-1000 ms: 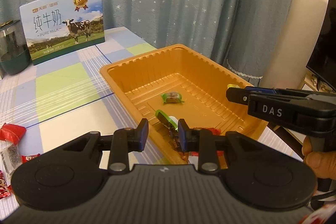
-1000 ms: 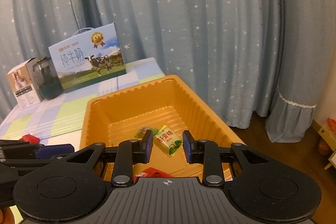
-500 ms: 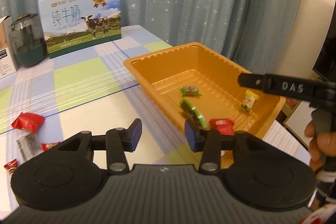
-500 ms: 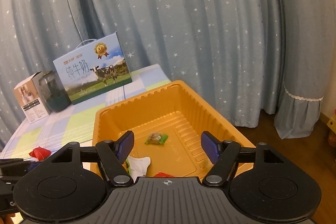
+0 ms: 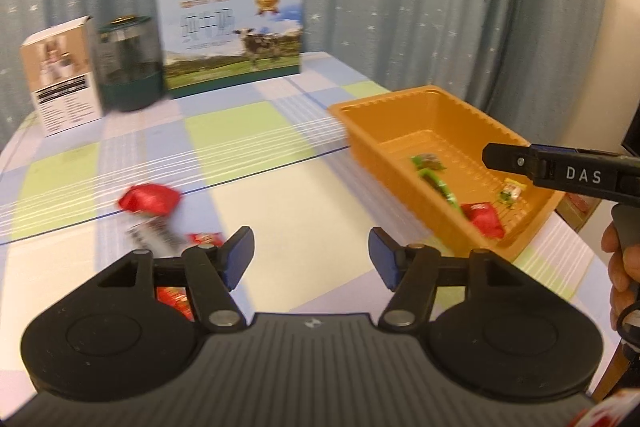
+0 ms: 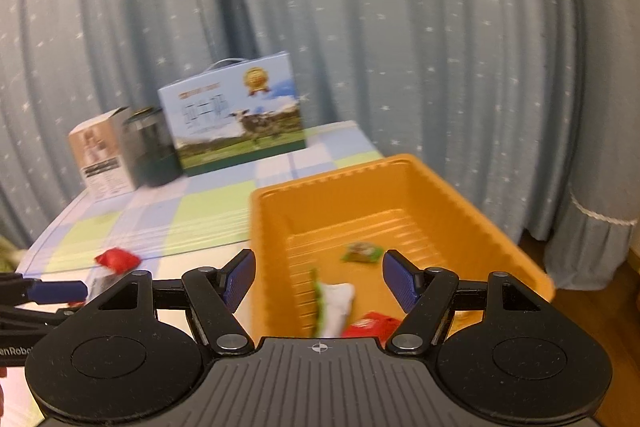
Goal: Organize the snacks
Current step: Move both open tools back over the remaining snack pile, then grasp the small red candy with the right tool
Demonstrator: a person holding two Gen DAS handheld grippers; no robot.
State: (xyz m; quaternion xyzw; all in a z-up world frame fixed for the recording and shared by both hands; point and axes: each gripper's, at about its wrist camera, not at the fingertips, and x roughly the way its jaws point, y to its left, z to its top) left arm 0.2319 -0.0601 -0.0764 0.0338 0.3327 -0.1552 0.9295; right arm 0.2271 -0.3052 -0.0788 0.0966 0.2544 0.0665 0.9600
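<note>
Ribbed orange plastic tray [image 6: 472, 203] holds crinkly wrapped snacks [image 6: 362, 251].

In the left wrist view the small red packet [image 5: 173, 301] at seven o'clock lies mostly hidden behind the left gripper's [image 5: 311, 255] body, and the silvery wrapper [image 5: 154, 234] beside the red pouch [image 5: 148, 199] at nine o'clock is smeared past reading. At three o'clock the right gripper [image 5: 560, 173] and the hand [image 5: 622, 267] holding it run off the frame's edge. In the right wrist view the milk carton's [image 6: 232, 115] print at eleven o'clock is blurred, while the red wrapper [image 6: 370, 323] and white-and-green packet [image 6: 334, 305] in the orange tray [image 6: 472, 211] at six o'clock slip partly behind the gripper body.
</note>
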